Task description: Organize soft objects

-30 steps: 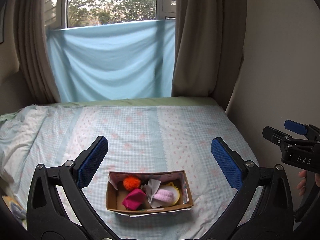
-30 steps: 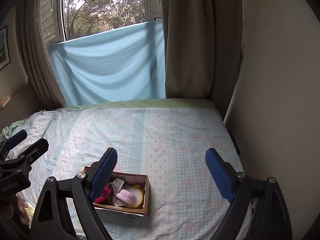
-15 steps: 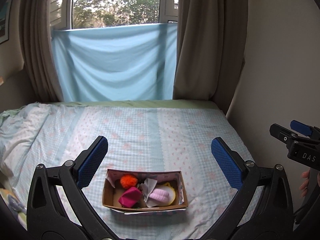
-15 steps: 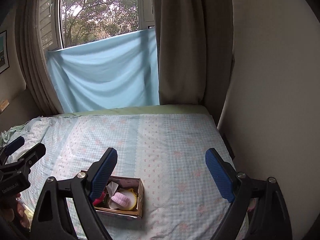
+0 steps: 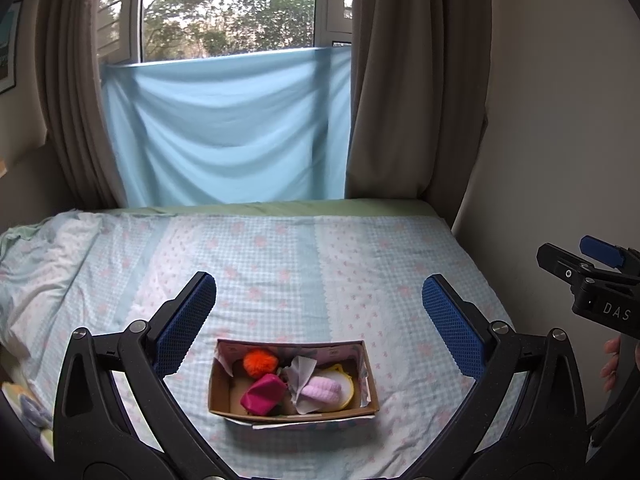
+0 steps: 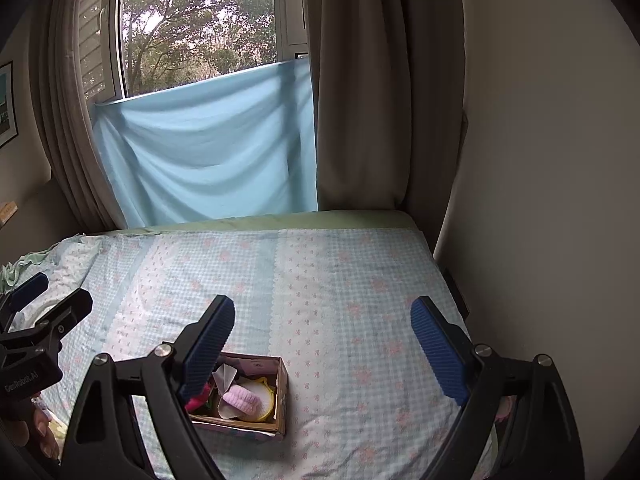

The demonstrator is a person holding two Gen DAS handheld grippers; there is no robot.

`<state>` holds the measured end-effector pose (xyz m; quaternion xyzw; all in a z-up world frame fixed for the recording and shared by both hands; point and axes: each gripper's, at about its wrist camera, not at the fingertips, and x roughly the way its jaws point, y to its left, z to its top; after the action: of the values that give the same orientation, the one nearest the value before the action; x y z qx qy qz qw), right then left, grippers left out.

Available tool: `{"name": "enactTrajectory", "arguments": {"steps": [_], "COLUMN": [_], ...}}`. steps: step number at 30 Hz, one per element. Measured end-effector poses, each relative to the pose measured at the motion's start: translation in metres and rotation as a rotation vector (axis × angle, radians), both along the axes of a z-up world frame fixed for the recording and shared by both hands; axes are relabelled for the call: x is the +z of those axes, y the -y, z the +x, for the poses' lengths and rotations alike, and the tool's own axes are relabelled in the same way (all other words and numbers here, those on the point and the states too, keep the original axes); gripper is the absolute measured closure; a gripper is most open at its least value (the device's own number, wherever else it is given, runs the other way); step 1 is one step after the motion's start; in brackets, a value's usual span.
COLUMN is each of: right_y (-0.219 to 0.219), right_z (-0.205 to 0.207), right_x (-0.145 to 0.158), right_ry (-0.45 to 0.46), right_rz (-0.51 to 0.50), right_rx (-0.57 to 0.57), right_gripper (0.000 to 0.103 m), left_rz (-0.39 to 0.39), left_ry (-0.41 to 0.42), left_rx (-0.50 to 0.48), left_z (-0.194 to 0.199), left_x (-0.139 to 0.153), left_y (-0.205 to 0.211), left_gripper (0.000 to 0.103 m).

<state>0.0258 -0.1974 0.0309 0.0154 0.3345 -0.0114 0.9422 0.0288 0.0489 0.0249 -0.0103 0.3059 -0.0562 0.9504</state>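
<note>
A small cardboard box (image 5: 224, 390) lies on the bed (image 5: 304, 264), low in the left wrist view. It holds an orange pom-pom (image 5: 260, 363), a magenta soft piece (image 5: 263, 394), a pale pink knitted piece (image 5: 322, 391) on a yellow round item (image 5: 347, 385), and crumpled white paper (image 5: 299, 370). My left gripper (image 5: 320, 320) is open and empty, hovering above and before the box. My right gripper (image 6: 324, 344) is open and empty; the box (image 6: 282, 400) sits by its left finger, partly hidden. The right gripper shows at the right edge of the left wrist view (image 5: 596, 276).
The bed has a checked light-blue sheet with pink flowers. A light-blue cloth (image 5: 228, 132) hangs under the window between brown curtains (image 5: 400, 80). A wall (image 5: 560, 120) runs along the bed's right side. Rumpled bedding (image 5: 36, 264) lies at the left.
Both grippers have risen and pulled back a little from the box, still open. The box and its contents have not moved.
</note>
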Motion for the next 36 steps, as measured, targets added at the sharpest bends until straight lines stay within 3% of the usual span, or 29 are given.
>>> {"name": "enactTrajectory", "arguments": {"steps": [36], "right_y": [-0.0014], "right_z": [0.0014], "right_x": [0.0015], "right_ry": [0.005], "right_rz": [-0.013], "right_rx": [-0.005], "right_gripper": [0.015], "left_rz": [0.014], "left_ry": [-0.003], "left_rx": [-0.002], "left_z": [0.0012], "left_x": [-0.0027], "left_y": [0.0018], "left_gripper": [0.000]}}
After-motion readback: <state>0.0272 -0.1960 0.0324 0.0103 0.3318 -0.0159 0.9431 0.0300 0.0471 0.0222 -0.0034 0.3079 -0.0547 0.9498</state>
